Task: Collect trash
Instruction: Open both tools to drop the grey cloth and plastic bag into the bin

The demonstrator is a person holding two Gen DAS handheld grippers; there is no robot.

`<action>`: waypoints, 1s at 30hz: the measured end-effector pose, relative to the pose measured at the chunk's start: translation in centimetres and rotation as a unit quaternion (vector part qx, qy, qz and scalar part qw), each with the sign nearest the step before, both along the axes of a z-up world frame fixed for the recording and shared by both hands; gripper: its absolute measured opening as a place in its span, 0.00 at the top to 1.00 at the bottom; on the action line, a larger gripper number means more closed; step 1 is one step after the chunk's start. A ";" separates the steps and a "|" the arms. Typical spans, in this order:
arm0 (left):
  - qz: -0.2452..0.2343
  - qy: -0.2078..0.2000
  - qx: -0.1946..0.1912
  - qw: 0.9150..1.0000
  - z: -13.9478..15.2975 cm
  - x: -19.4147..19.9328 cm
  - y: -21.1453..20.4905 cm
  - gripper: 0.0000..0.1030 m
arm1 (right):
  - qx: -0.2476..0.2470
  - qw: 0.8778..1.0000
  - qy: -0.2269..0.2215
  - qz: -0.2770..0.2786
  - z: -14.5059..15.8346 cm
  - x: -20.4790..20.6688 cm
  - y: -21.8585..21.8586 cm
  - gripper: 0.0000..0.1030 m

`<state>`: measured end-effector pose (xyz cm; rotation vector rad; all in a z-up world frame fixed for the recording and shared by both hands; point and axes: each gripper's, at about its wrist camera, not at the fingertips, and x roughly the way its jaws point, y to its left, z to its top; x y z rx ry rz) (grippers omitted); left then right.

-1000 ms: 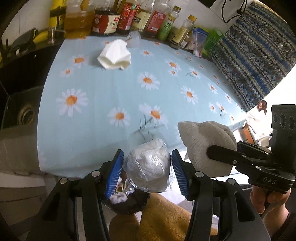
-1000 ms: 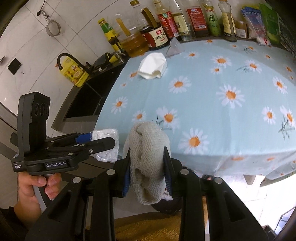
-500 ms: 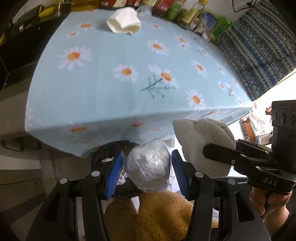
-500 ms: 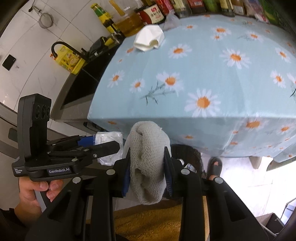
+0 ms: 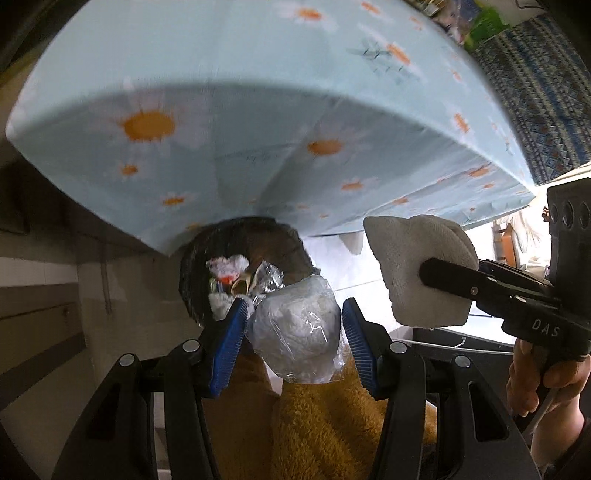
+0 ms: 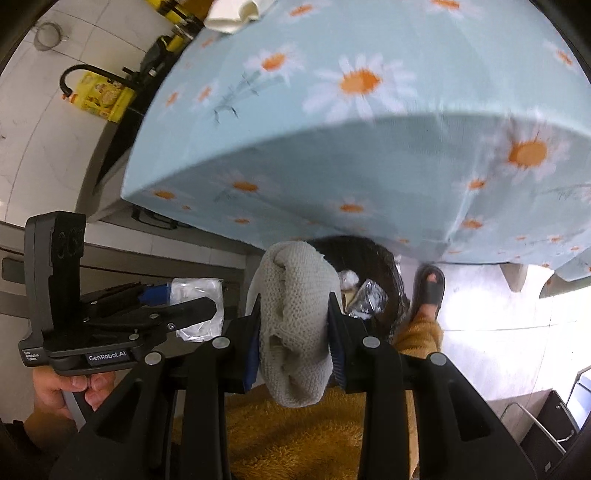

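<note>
My left gripper (image 5: 293,317) is shut on a crumpled clear plastic bag (image 5: 299,334) and holds it just above and right of a dark round trash bin (image 5: 192,273) on the floor under the table edge. The bin holds wrappers and foil (image 5: 266,277). My right gripper (image 6: 293,317) is shut on a bunched grey-white knitted cloth (image 6: 293,314), held over the same bin (image 6: 384,266). The right gripper and cloth (image 5: 417,273) show at the right in the left wrist view. The left gripper (image 6: 195,295) with its bag shows at the left in the right wrist view.
The table with the blue daisy tablecloth (image 5: 258,122) overhangs the bin. A white crumpled tissue (image 6: 236,14) lies at the far table edge. A sink faucet (image 6: 74,77) and yellow packet (image 6: 103,99) are at left. My sandalled foot (image 6: 428,291) stands beside the bin.
Both grippers have dropped from tabletop height to below the table edge, tilting down toward the bin. Both loads stay gripped. The bin's contents have come into view.
</note>
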<state>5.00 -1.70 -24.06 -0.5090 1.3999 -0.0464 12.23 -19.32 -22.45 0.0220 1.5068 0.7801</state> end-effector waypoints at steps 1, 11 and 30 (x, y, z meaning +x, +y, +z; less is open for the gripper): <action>0.001 0.003 -0.002 1.000 -0.2 -0.1 0.1 0.50 | -0.001 1.000 0.005 0.001 -0.3 0.0 0.0 0.67; 0.021 0.045 -0.005 0.999 -1.8 0.3 0.8 0.33 | 0.003 1.000 0.019 -0.002 -0.8 0.6 1.0 0.52; 0.024 0.006 -0.022 0.999 2.1 0.3 2.4 0.33 | 0.008 1.000 -0.023 -0.006 3.4 1.1 1.6 0.52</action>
